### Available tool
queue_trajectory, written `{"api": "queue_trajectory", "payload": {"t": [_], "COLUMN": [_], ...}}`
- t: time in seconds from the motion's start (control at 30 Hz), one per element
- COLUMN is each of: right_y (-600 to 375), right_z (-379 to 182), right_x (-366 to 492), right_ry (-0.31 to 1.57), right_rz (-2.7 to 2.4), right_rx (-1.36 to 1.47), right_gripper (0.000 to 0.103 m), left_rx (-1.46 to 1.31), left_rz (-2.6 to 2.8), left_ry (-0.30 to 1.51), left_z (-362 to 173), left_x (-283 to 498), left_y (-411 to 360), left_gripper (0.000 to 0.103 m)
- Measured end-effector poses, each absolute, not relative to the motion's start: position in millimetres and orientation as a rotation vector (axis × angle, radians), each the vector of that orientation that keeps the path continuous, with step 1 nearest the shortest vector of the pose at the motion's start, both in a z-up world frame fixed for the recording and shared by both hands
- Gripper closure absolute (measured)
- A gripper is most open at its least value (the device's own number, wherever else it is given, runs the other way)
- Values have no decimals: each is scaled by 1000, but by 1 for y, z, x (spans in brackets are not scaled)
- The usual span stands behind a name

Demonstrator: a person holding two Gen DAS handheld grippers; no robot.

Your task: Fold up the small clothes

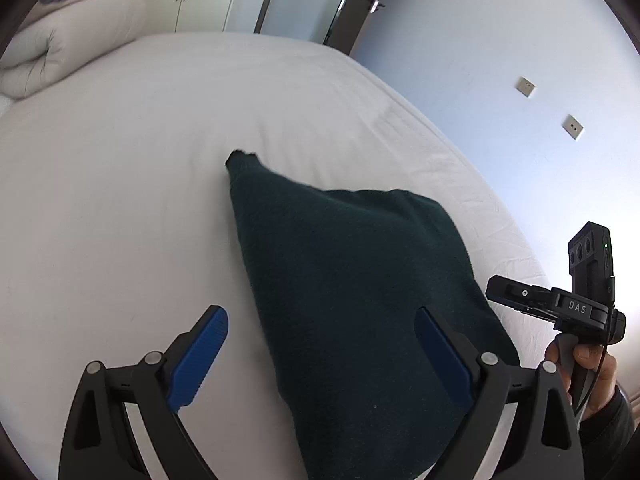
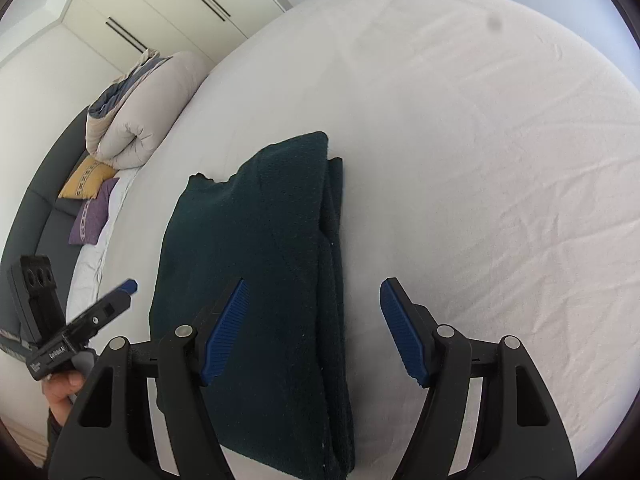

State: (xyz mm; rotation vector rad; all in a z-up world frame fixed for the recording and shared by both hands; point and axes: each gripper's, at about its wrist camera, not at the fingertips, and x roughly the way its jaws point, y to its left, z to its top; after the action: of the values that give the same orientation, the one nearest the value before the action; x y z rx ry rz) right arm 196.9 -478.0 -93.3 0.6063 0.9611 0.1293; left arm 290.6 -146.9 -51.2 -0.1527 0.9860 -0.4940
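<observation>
A dark green knitted garment (image 1: 352, 280) lies folded into a long stack on the white bed sheet (image 1: 140, 160). In the right wrist view the garment (image 2: 256, 260) shows several layers along its right edge. My left gripper (image 1: 320, 336) hangs above its near end, blue pads wide apart, nothing pressed between them. My right gripper (image 2: 314, 328) is open too, above the garment's right edge, holding nothing. The left gripper (image 2: 130, 286) appears at the left of the right wrist view, and the right gripper's body (image 1: 560, 304) shows at the right of the left wrist view.
A rolled beige duvet (image 2: 140, 120) lies at the head of the bed, with a yellow cushion (image 2: 86, 180) and a purple cushion (image 2: 90, 216) beside it. White wardrobe doors (image 2: 160, 20) stand behind. A wall with two sockets (image 1: 524, 87) and a door (image 1: 360, 0) border the bed.
</observation>
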Motion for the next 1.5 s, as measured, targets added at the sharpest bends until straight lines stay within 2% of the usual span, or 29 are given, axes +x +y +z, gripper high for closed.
{"api": "queue_trajectory", "payload": {"t": [0.13,0.27,0.33,0.37,0.4,0.5,0.57,0.67,0.77,0.9,1.07,1.3,1.5], "right_y": [-479,-476,-475,-471,-466,-450,-438,-400,-363,-324,-261,-168,-126], "right_z": [-113,-136,-139,-140,-141,-136,-127,-100,-67,-31,-11,-26,-62], "right_x": [216,235,243,247,251,256,255,247,230,190,130,70,77], "right_ry": [1012,1052,1055,1071,1084,1095,1089,1054,991,915,894,930,994], "right_rz": [206,215,217,216,208,179,146,67,64,97,203,315,312], "right_rx": [711,762,790,778,746,638,567,329,219,183,157,144,153], "right_gripper": [35,37,47,58,62,72,79,83,84,84,84,84,84], "left_rx": [-235,-288,-289,-283,-280,-269,-261,-200,-123,-108,-53,-50,-70], "left_rz": [-527,-534,-532,-528,-526,-518,-504,-472,-451,-448,-426,-342,-296], "left_ry": [1111,1153,1162,1173,1181,1190,1188,1164,1113,1039,1006,1045,1106], "left_z": [-86,-104,-103,-103,-103,-101,-96,-80,-55,-22,0,-15,-52], "left_x": [299,307,313,315,316,316,313,300,274,225,150,79,80], "left_y": [-149,-159,-164,-166,-168,-170,-170,-173,-171,-132,-77,-13,8], "left_gripper": [20,22,29,31,33,45,56,64,65,65,64,64,64]}}
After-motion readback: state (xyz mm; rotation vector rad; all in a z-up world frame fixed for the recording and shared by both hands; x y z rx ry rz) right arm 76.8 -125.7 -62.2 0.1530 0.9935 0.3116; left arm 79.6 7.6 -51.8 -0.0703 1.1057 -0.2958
